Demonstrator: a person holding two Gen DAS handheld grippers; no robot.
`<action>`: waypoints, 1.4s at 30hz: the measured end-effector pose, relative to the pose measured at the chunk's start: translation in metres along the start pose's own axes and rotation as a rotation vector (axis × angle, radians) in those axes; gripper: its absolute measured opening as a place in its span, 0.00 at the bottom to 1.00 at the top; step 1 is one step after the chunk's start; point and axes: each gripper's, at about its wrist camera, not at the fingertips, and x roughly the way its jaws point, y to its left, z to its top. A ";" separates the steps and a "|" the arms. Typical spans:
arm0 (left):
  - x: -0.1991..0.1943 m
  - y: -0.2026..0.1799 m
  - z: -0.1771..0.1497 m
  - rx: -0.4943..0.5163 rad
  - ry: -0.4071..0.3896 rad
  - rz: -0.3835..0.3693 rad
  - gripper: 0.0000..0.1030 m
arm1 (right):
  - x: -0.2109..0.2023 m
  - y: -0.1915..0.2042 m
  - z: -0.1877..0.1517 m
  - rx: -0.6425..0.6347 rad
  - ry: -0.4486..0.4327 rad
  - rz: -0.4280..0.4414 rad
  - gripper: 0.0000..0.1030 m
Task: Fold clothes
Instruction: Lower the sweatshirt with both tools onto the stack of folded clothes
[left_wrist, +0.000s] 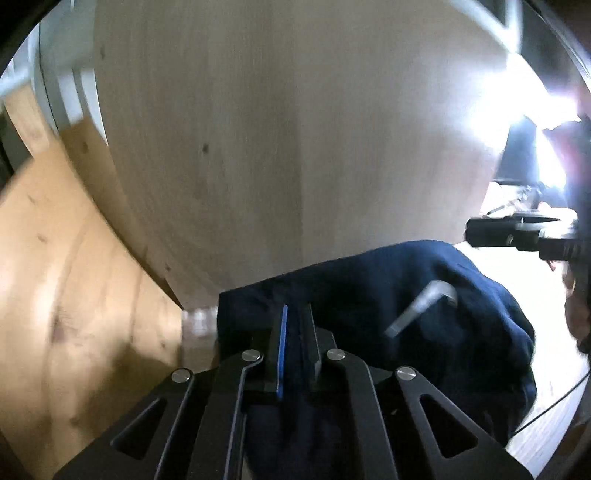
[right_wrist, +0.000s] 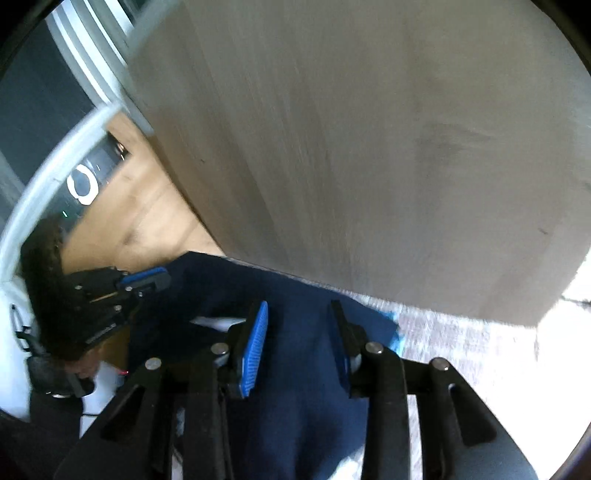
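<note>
The left gripper (left_wrist: 293, 321) has its fingers pressed nearly together, pinching a fold of the navy garment (left_wrist: 424, 325) between the blue-edged pads. The cloth bunches up in front of and to the right of that gripper, with a pale grey mark (left_wrist: 421, 306) showing on its upper face; what the mark is cannot be told. The garment's far edge lies against the near rim of the pale wood surface (left_wrist: 277, 147), which fills most of the left wrist view and is bare across its whole width.

In the right wrist view the right gripper (right_wrist: 299, 314) stands spread, its blue-padded fingers (right_wrist: 255, 350) set apart with the garment (right_wrist: 303, 369) running between and beneath them; no pad closes on the cloth. The garment's right edge ends just beside a light rug (right_wrist: 443, 343), and its upper edge reaches the rim of the surface (right_wrist: 369, 147). The left gripper (right_wrist: 147, 280) appears at the left of this view, at the garment's far left edge, near the person's dark hair (right_wrist: 44, 258).

Beyond the surface's left edge lies orange-brown floor (left_wrist: 55, 295), open and unobstructed. Strong glare washes out the right side of the left wrist view, where the right gripper (left_wrist: 517, 230) sits above the cloth, apart from it. Both views are motion-blurred.
</note>
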 end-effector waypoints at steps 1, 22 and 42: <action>-0.007 -0.004 -0.001 0.001 -0.006 -0.020 0.07 | -0.015 -0.001 -0.010 0.007 -0.017 0.008 0.32; 0.093 -0.106 0.079 0.144 0.162 -0.273 0.01 | -0.039 -0.002 -0.160 0.113 -0.012 -0.023 0.25; 0.044 -0.168 -0.035 0.345 0.217 -0.392 0.02 | 0.067 -0.083 -0.028 0.245 0.108 0.050 0.26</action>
